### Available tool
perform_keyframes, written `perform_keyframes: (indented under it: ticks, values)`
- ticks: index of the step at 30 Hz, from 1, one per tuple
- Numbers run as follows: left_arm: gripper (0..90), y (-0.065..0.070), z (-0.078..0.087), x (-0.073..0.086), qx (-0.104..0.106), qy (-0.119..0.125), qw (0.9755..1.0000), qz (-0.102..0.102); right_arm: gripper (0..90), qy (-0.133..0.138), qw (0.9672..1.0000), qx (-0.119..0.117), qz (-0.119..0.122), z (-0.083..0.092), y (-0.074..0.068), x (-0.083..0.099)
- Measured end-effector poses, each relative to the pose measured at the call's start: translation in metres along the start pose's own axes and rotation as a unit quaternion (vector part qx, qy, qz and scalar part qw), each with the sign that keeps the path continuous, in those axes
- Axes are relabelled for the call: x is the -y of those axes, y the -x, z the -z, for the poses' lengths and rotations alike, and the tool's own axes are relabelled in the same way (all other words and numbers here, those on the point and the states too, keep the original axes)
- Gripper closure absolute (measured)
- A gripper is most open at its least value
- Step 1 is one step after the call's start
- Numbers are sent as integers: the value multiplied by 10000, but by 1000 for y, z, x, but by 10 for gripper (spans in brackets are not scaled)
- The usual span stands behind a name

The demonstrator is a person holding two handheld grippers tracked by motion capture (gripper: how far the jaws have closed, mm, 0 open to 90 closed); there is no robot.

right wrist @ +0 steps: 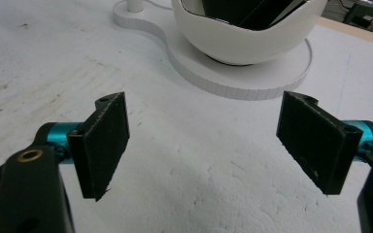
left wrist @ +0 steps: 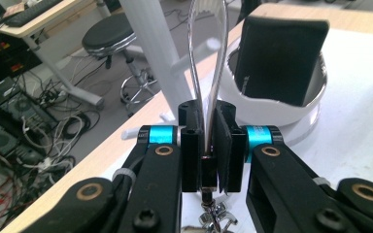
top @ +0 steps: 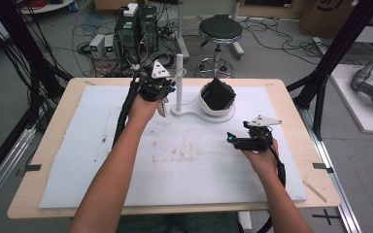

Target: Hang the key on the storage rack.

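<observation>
My left gripper (top: 162, 92) (left wrist: 208, 119) is shut on a thin, clear-silvery strap loop (left wrist: 210, 53) that rises from between its jaws. A small metal clasp (left wrist: 216, 216) hangs below them. The loop stands right beside the white post (top: 178, 77) (left wrist: 153, 53) and its side peg (left wrist: 196, 51). Next to the post, on the same white base (right wrist: 252, 77), a white bowl (top: 217, 108) (left wrist: 272, 110) (right wrist: 243, 46) holds a tilted black block (top: 217, 93) (left wrist: 279, 58). My right gripper (top: 231, 139) (right wrist: 206, 141) hovers open over the mat, short of the base, with nothing between its pads.
A white foam mat (top: 184, 165) covers most of the wooden table (top: 291, 102). Behind the table are a black stool (top: 220, 30), computer boxes (top: 136, 29) and loose cables on the floor. Black frame struts (top: 337, 43) rise at both sides.
</observation>
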State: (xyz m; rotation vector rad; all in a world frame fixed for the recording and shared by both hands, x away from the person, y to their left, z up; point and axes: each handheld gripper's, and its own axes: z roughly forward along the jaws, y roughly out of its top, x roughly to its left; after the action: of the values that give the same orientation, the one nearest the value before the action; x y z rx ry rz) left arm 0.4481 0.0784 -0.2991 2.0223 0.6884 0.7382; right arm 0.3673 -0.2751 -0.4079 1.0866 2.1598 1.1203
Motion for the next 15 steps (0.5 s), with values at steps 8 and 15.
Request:
perform_keyframes:
  ticks: [8,15]
  values:
    - [821,-1,-7,5,-61,-134,9999,1,196,-15,10000,1,-8,0,0,0]
    - [821,0,-12,7,-102,-258,9996,26,196,-7,10000,-12,8,0,1,0]
